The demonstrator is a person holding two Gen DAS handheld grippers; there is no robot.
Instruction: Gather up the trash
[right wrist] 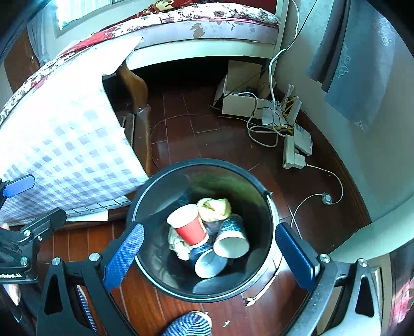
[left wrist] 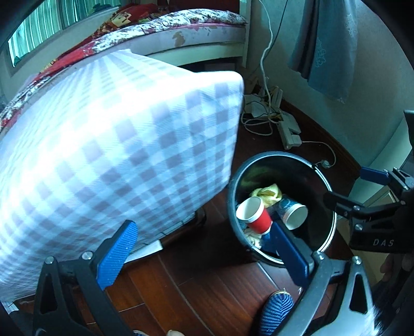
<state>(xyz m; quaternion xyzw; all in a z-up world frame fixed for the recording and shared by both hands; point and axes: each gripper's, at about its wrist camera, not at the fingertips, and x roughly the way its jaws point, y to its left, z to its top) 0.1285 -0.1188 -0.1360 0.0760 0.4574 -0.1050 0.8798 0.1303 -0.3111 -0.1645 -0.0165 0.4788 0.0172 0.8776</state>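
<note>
A black round trash bin stands on the dark wood floor; it also shows in the left wrist view. Inside lie a red paper cup, two blue paper cups, a yellow crumpled wad and white crumpled paper. The red cup and yellow wad show in the left wrist view too. My right gripper is open and empty, directly above the bin. My left gripper is open and empty, left of the bin beside the table.
A table under a purple-and-white checked cloth stands left of the bin. A power strip, cables and a white box lie by the wall. A bed is at the back. A striped slipper is near the bin.
</note>
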